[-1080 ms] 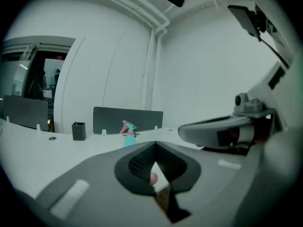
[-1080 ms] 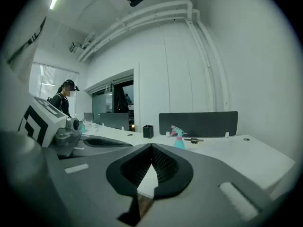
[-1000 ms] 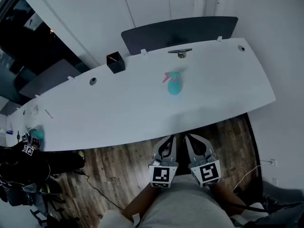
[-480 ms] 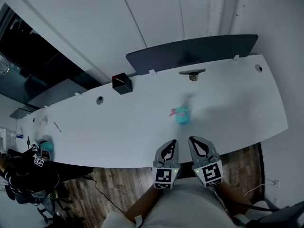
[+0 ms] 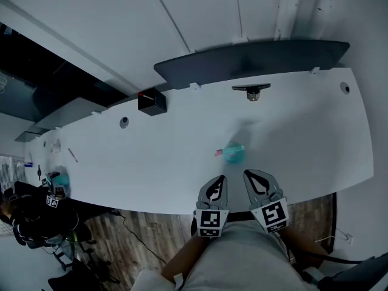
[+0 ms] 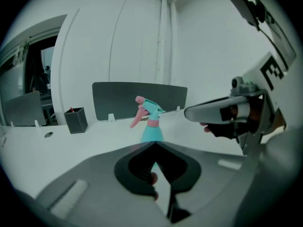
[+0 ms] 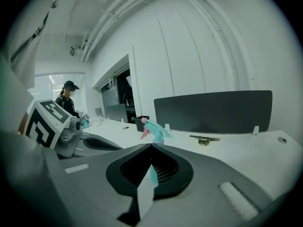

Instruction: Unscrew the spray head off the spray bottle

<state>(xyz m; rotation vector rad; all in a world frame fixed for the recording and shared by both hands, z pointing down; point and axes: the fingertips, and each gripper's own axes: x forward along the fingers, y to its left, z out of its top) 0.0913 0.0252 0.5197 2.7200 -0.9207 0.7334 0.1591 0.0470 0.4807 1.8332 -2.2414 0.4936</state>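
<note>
White walls enclose a long white surface point(image 5: 133, 162) backed by a dark divider panel point(image 5: 254, 56). We hold the left tool point(image 5: 217, 183) and the right tool point(image 5: 253, 180) side by side over the near edge of the surface, both pointing at the panel. Each tool's jaws are clenched tip to tip, with nothing between them.

The spray bottle point(image 5: 233, 154) stands upright on the surface just ahead of the tool tips, between the lines of the two tools and touching neither. In the left gripper view, its teal body point(image 6: 152, 130) rises directly above the closed jaws. The spray head point(image 6: 150, 109) is seated on the neck, and its pink trigger point(image 6: 138, 113) points to the left tool's left.

A black pen holder point(image 5: 151, 102) sits well ahead and to the left of the left tool, near the panel. A metal fitting point(image 5: 250, 91) lies beyond the bottle, ahead of the right tool. A person point(image 7: 68, 100) stands far off to the left.
</note>
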